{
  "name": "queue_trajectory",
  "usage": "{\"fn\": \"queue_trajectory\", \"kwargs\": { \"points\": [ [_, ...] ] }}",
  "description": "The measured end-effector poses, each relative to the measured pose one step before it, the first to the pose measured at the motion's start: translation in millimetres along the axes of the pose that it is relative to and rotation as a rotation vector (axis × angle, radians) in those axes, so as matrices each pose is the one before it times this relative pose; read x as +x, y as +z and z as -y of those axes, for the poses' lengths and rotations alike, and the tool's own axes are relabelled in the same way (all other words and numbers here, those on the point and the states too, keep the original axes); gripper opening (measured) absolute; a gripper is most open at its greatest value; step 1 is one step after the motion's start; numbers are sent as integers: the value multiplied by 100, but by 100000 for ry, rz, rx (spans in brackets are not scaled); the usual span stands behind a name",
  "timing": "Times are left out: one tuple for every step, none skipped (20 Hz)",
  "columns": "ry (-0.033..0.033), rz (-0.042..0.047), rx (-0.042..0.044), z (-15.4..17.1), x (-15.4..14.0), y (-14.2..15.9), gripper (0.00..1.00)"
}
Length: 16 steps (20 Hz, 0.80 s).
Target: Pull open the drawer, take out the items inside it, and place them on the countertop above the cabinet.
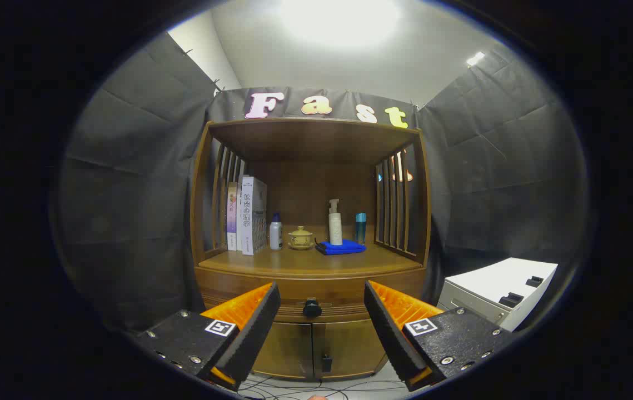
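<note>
A wooden cabinet stands ahead with its countertop [305, 265] under an open shelf hood. Below the countertop runs the drawer front [272, 290], closed, with a black round knob [312, 307] at its middle. My gripper [322, 311] is open, its two orange-backed black fingers [252, 328] spread wide to either side of the knob and still short of it. Nothing is between the fingers. The drawer's contents are hidden.
On the countertop stand books [249, 215], a small white bottle [275, 232], a lidded yellow cup [300, 238], a pump bottle [335, 223] on a blue cloth [341, 248] and a blue tumbler [360, 228]. Two lower doors [316, 350] sit under the drawer. A white box [497, 291] stands right. Cables lie on the floor.
</note>
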State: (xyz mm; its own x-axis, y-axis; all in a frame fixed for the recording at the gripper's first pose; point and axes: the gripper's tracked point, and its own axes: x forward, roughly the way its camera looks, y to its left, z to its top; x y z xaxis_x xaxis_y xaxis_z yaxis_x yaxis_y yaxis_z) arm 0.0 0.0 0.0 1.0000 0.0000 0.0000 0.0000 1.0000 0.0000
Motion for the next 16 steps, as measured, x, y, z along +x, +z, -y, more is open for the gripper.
{"fn": "queue_trajectory", "kwargs": {
  "points": [
    [-54,-22,47,-8,-39,33,95],
    [70,-31,15,-42,-21,-44,95],
    [-97,22,82,9,-27,52,95],
    [5,28,143,27,18,-28,95],
    [-99,147,42,-16,-9,64,95],
    [-130,86,52,49,-20,28,95],
    [-110,39,129,57,19,70,95],
    [-134,77,169,39,-55,-36,95],
    [24,34,73,-12,31,96,95],
    [9,43,-13,-46,44,-53,95],
    [87,-84,-2,-29,8,-39,95],
    [112,-88,-33,-39,19,-67,95],
    [83,-179,-85,-30,7,0,95],
    [98,-143,-113,-42,84,-73,95],
    [18,-203,-76,-5,-13,24,95],
    [-99,-77,-47,19,-85,-90,95]
  ]
}}
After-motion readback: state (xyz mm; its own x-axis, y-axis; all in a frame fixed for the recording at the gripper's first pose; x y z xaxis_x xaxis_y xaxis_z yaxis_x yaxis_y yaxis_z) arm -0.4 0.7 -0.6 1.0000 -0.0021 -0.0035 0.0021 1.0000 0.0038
